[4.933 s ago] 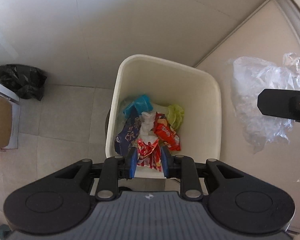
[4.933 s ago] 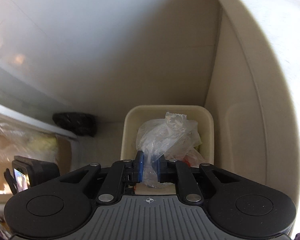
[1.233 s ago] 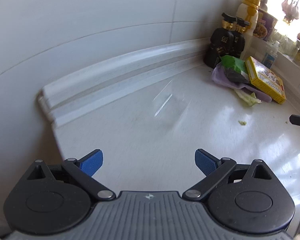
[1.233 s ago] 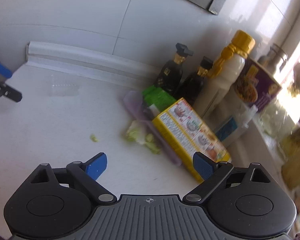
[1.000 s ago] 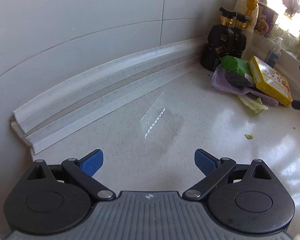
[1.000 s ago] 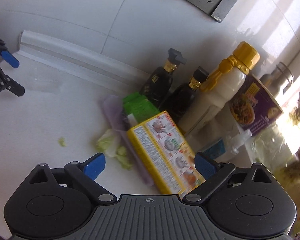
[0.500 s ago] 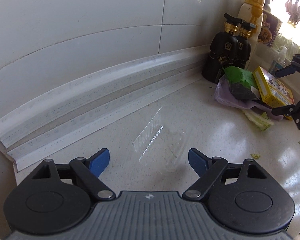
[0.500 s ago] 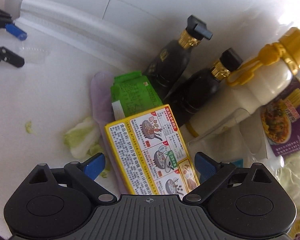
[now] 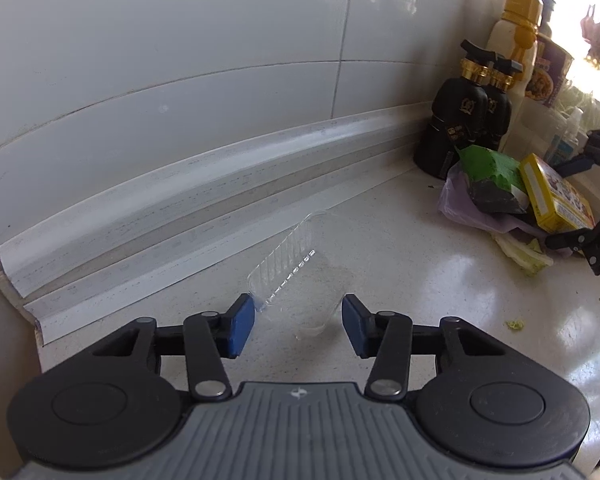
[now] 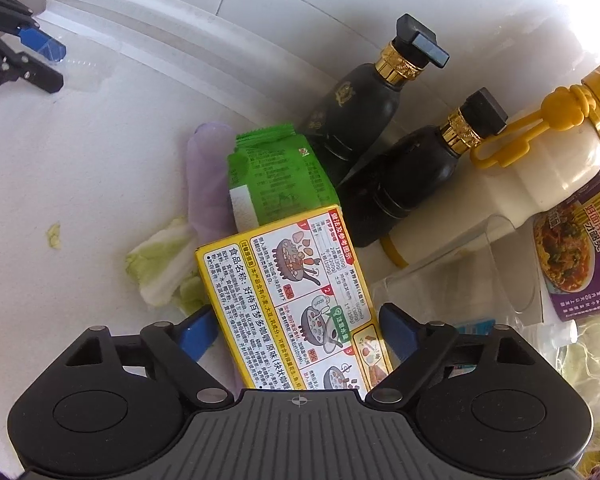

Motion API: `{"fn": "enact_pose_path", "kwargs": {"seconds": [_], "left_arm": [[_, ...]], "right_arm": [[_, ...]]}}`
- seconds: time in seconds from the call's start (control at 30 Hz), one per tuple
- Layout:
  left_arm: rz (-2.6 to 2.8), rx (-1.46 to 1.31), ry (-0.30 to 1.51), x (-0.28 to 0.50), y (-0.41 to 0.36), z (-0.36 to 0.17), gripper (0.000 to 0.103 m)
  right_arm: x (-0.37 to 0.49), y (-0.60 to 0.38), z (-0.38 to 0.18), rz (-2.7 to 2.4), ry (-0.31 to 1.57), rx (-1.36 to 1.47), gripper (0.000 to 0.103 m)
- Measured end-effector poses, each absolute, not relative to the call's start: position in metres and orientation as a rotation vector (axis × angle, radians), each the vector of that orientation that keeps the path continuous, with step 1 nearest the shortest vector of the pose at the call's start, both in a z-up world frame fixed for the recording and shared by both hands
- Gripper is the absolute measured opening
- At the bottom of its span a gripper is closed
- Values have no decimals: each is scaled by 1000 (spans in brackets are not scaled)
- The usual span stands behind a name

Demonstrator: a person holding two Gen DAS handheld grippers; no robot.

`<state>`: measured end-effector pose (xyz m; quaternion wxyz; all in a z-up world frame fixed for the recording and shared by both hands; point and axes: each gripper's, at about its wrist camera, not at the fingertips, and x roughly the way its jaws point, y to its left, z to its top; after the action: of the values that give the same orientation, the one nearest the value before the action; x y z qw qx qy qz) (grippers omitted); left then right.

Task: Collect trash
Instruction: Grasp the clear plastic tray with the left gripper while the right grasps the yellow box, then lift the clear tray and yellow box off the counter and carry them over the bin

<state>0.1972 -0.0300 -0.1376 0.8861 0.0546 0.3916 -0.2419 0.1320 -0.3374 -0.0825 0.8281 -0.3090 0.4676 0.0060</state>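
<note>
A clear plastic tray [image 9: 296, 276] lies on the white counter [image 9: 420, 280] near the wall trim. My left gripper [image 9: 299, 316] straddles its near end, jaws closing; the left pad [image 9: 242, 326] meets the tray's corner, and the right pad stands just off its edge. A yellow food box [image 10: 292, 280] rests on a green packet [image 10: 276, 176], a purple bag [image 10: 206, 184] and a cabbage leaf [image 10: 160, 268]. My right gripper [image 10: 298, 334] has the box between its wide jaws, which are closing, pads close beside its long sides.
Two dark sauce bottles [image 10: 352, 108] and a white bottle with a yellow cap [image 10: 548, 168] stand against the wall behind the pile. A purple noodle pack [image 10: 572, 252] and clear packaging sit to the right. Small green scraps [image 9: 514, 325] dot the counter.
The left jaws have narrowed around the clear tray. The right gripper has come down and forward over the pile, and the yellow box now sits between its jaws.
</note>
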Motion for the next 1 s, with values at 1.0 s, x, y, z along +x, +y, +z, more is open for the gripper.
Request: {"fn": "enact_pose_path", "kwargs": {"seconds": [1.0], "left_arm": [[-544,56,768,153,20,-103,36]], "right_arm": [[81,-245,-20,53,902,-735,85]]}}
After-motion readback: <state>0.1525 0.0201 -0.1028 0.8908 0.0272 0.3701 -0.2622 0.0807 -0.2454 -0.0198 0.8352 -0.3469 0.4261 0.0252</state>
